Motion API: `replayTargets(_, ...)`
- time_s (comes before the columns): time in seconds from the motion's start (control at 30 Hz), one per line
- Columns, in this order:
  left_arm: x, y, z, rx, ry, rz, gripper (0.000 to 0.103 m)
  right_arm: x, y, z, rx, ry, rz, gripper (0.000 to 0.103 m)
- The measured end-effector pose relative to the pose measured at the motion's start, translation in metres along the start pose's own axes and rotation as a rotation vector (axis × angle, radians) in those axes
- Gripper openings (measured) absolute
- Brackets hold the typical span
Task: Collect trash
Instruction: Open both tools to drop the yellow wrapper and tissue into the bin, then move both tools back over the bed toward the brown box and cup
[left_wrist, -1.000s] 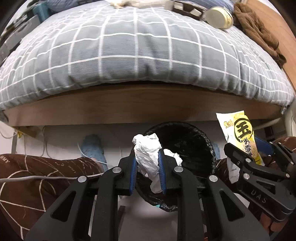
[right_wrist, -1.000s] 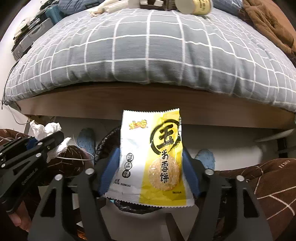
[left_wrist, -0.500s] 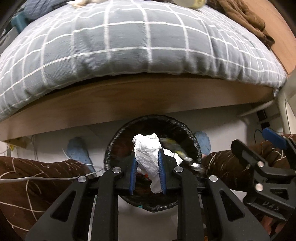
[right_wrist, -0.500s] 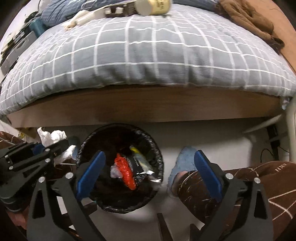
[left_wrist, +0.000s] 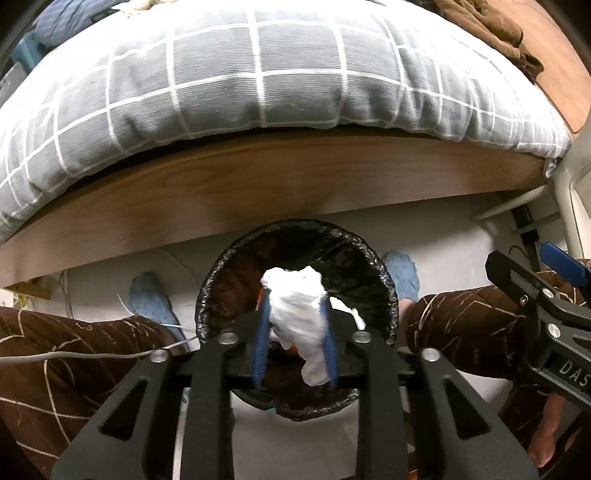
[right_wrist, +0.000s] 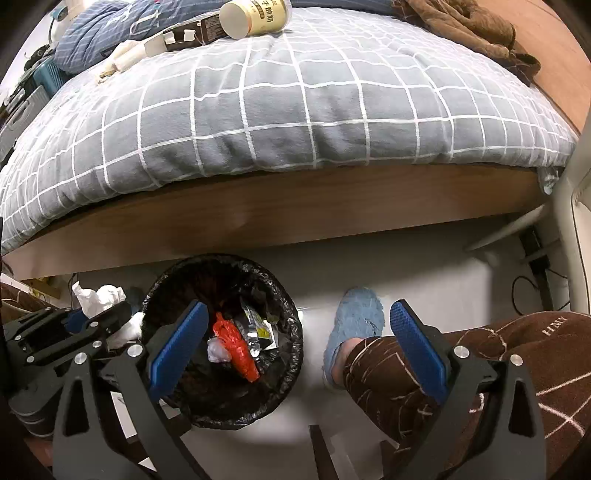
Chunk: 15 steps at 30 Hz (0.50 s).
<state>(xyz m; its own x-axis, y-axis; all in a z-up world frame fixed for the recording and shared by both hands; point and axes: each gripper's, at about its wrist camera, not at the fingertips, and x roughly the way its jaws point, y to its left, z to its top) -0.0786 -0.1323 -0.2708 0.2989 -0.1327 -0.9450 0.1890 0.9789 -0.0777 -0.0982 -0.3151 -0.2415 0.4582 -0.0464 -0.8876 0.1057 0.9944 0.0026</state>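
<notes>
Gone from the right tongs (right_wrist: 295, 347): the yellow snack packet; they now stand spread wide and empty, over the floor between bin (right_wrist: 288, 354) and blue slipper (right_wrist: 354, 321). Left tongs (left_wrist: 293, 339) have just been opening, yet the crumpled white tissue (left_wrist: 295, 314) sits between the blue pads, touching both, above the black-lined bin's mouth (left_wrist: 384, 284). Right view alone shows the bin's contents: red wrapper (right_wrist: 236, 347), silver packet (right_wrist: 255, 325); also a cup (right_wrist: 258, 16) lying on the far checked quilt (right_wrist: 295, 110). Left view hides these behind the tissue.
</notes>
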Motion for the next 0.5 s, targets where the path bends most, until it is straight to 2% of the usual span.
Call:
replayTargets(0.1,-0.002,0.007,-0.001,-0.017,-0.011,0.018,0.047,-0.001,0.003,0.000,-0.004,-0.004,0.001,0.095)
replayTargets(0.23,-0.009,0.016,-0.001,-0.038,-0.025,0.029,0.056,-0.005,0.007,0.002,-0.010,-0.011,0.014,0.095)
replayTargets(0.3,-0.017,0.022,0.001,-0.054,-0.042,0.027,0.066,-0.009,0.011,0.004,-0.019,-0.023,0.015,0.095)
replayTargets(0.5,-0.044,0.030,0.007,-0.075,-0.105,0.042,0.083,-0.024,0.017,0.014,-0.028,-0.064,0.023,0.095)
